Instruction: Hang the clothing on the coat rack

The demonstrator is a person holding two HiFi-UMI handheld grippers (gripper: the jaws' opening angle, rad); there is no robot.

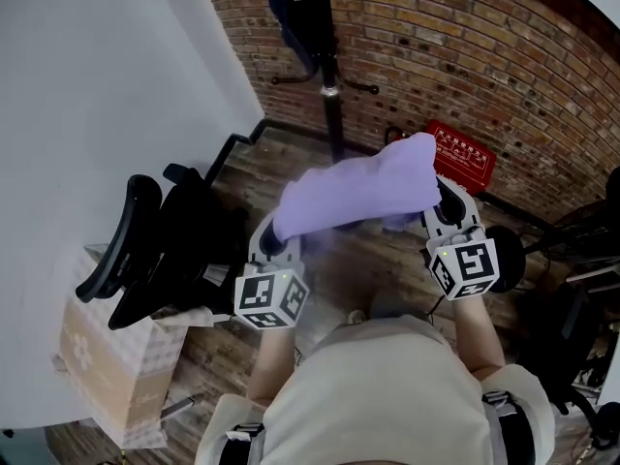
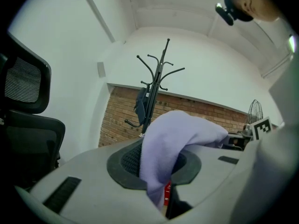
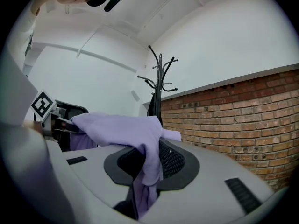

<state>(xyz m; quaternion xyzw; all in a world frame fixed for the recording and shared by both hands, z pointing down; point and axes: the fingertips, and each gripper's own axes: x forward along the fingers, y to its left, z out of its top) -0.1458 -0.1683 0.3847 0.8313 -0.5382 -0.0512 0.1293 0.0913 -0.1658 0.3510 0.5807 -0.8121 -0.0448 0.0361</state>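
I hold a lavender garment (image 1: 358,194) stretched between both grippers at chest height. My left gripper (image 1: 274,245) is shut on its left end, and the cloth (image 2: 177,139) drapes out of the jaws in the left gripper view. My right gripper (image 1: 441,206) is shut on the right end, where the cloth (image 3: 121,127) folds down between the jaws. The black coat rack (image 1: 329,76) stands just ahead against the brick wall, its curved hooks (image 2: 156,69) rising above. A dark garment (image 1: 291,8) hangs on the rack's left side.
A black office chair (image 1: 155,250) stands close on my left, beside a cardboard box (image 1: 107,356). A red crate (image 1: 463,153) sits on the wooden floor by the brick wall (image 1: 484,46). Dark equipment (image 1: 581,231) crowds the right edge. A white wall (image 1: 97,85) runs along the left.
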